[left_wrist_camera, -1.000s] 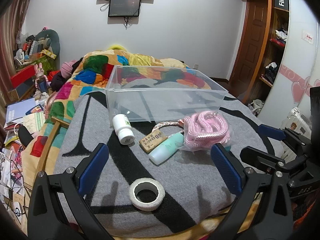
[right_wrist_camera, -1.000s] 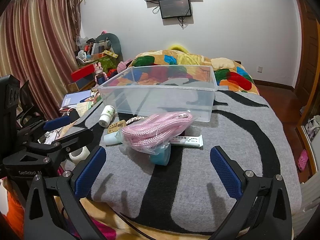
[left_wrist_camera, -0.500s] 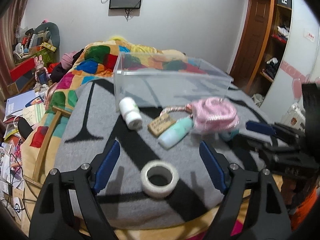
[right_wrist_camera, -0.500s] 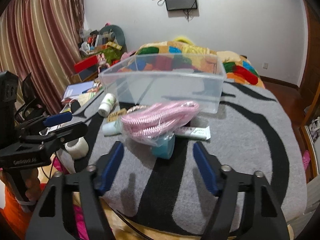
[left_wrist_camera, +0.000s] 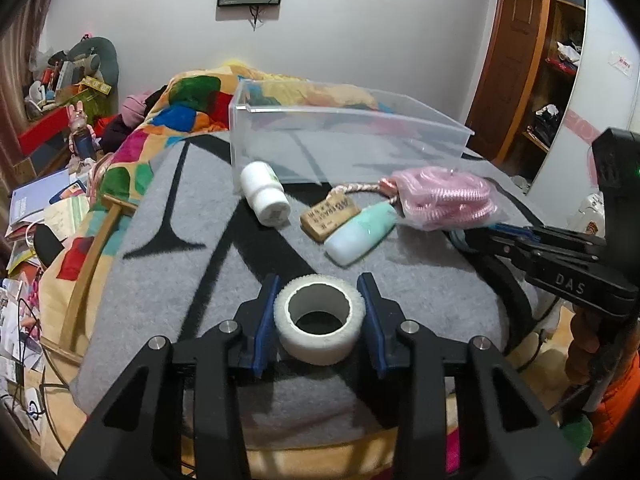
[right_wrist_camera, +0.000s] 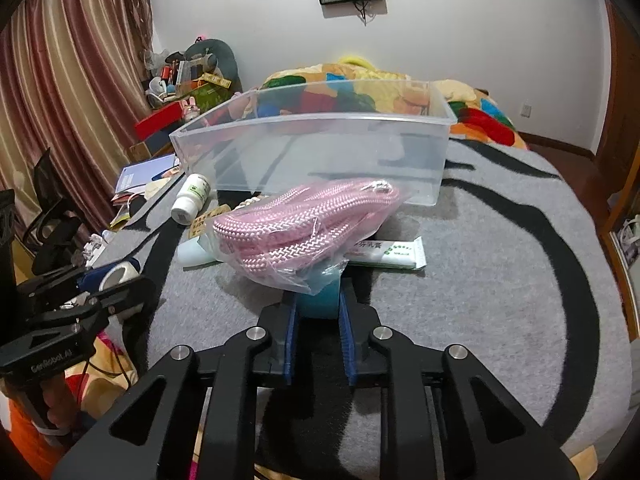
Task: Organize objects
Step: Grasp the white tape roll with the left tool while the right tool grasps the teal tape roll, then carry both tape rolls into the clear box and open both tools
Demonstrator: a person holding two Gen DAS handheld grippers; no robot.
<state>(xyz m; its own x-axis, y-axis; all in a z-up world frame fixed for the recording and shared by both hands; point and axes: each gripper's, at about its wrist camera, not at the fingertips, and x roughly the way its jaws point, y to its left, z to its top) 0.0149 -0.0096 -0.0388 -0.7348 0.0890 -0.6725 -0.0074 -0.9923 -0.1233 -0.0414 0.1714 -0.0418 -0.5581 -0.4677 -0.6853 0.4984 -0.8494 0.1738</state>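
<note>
My left gripper (left_wrist_camera: 319, 308) is shut on a white tape roll (left_wrist_camera: 319, 322) that rests on the grey blanket (left_wrist_camera: 180, 280). My right gripper (right_wrist_camera: 319, 312) is shut on a teal roll (right_wrist_camera: 320, 300) that lies partly under a bagged pink rope (right_wrist_camera: 308, 228). A clear plastic bin (left_wrist_camera: 348, 140) stands behind the objects and also shows in the right wrist view (right_wrist_camera: 312, 152). A white pill bottle (left_wrist_camera: 265, 192), a wooden tag (left_wrist_camera: 330, 218) and a mint tube (left_wrist_camera: 360, 236) lie in front of it. A white and green tube (right_wrist_camera: 388, 252) lies beside the rope.
A colourful quilt (left_wrist_camera: 180, 108) covers the bed behind the bin. Cluttered papers and boxes (left_wrist_camera: 36, 208) lie on the floor at the left. A wooden door and shelves (left_wrist_camera: 532, 60) stand at the right. Curtains (right_wrist_camera: 60, 100) hang at the left.
Both grippers moved forward and down and closed from wide open. The left now clamps the white tape roll, the right clamps the teal roll under the rope bag.
</note>
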